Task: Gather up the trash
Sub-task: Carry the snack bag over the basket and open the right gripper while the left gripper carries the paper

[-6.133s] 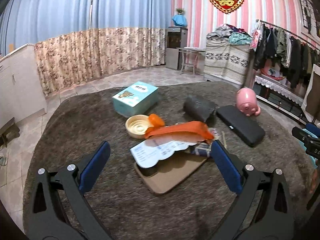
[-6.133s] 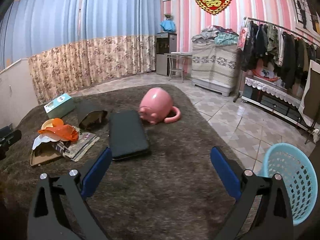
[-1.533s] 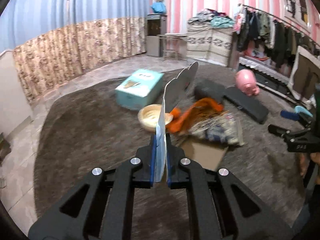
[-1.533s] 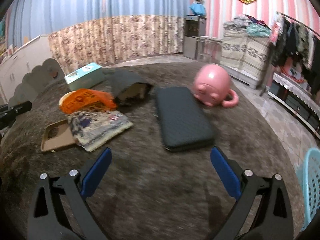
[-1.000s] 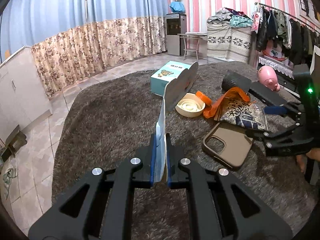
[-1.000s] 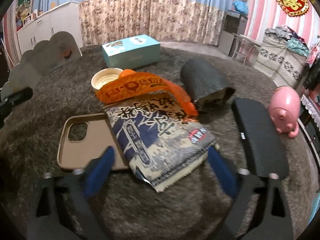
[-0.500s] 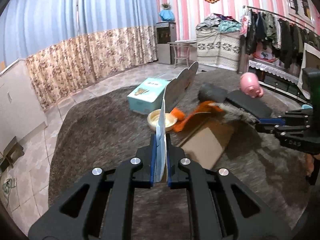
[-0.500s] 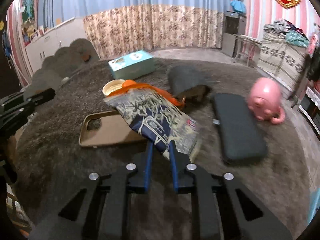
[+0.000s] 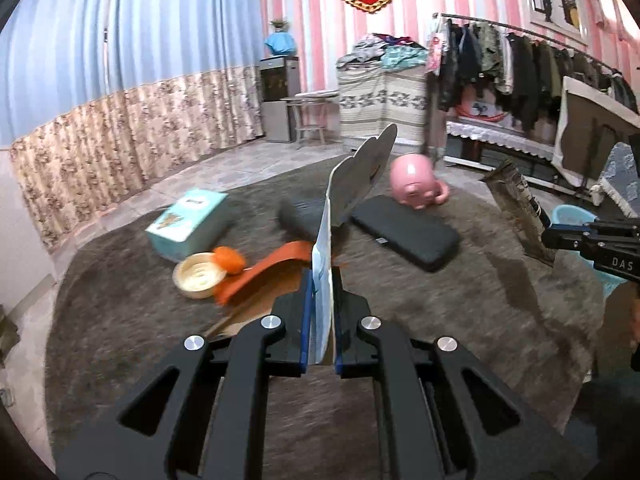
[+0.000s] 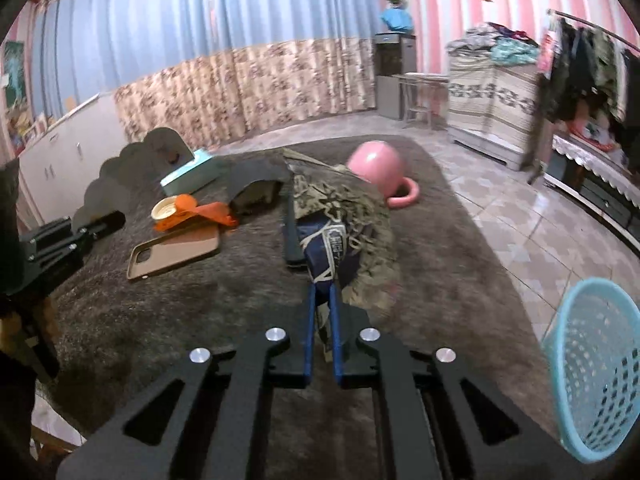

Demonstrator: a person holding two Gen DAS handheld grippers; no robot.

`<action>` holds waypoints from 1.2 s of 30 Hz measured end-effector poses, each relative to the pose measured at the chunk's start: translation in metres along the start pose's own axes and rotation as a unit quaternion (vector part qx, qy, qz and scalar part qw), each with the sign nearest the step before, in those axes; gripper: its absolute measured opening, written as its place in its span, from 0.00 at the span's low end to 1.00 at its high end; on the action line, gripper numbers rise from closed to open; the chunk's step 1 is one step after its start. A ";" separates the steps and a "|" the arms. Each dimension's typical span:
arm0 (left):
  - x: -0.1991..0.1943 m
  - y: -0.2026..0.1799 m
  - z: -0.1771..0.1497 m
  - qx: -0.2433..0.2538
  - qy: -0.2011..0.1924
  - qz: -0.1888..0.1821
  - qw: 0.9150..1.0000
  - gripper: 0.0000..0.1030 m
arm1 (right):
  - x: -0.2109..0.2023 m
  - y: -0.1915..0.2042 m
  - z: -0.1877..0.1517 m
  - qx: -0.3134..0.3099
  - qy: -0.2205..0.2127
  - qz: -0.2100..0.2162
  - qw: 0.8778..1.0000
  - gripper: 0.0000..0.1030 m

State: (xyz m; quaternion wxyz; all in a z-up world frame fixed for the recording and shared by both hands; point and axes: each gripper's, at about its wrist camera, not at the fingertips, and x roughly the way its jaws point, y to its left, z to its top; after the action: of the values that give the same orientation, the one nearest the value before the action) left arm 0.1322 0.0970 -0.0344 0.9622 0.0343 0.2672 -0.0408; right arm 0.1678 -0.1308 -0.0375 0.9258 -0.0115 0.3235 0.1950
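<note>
My left gripper (image 9: 322, 284) is shut on a white scalloped paper card (image 9: 352, 184) and holds it upright above the round brown table (image 9: 480, 312). My right gripper (image 10: 322, 292) is shut on a printed blue and beige snack wrapper (image 10: 340, 216), lifted off the table; it also shows in the left wrist view (image 9: 520, 212). An orange wrapper (image 10: 200, 210) lies by a cream lid (image 10: 165, 209). A light blue basket (image 10: 592, 372) stands on the floor at the right.
On the table lie a tan phone case (image 10: 176, 252), a teal box (image 9: 186, 222), a dark pouch (image 10: 256, 184), a black flat case (image 9: 404, 232) and a pink pig-shaped mug (image 9: 414, 182). Tiled floor lies beyond the table edge.
My right gripper closed on the snack wrapper, lifted it off the table and swung right toward the basket. My left gripper still holds the card and turned slightly right.
</note>
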 end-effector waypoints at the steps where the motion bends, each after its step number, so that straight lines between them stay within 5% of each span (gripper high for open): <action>1: 0.003 -0.006 0.002 -0.002 0.002 -0.008 1.000 0.07 | -0.003 -0.005 -0.001 0.003 -0.001 -0.006 1.000 0.06; 20: 0.041 -0.146 0.044 0.055 -0.019 -0.109 0.992 0.07 | -0.074 -0.128 -0.012 0.086 -0.047 -0.118 0.988 0.06; 36: 0.085 -0.318 0.053 0.124 0.001 -0.217 0.968 0.07 | -0.101 -0.233 -0.055 0.159 -0.042 -0.187 0.968 0.06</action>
State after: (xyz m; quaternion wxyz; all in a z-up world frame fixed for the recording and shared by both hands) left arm 0.2007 -0.2291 -0.0472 0.9183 0.0947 0.2621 -0.2812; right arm 0.1488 -0.3899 -0.0440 0.9485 0.0839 0.3033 -0.0353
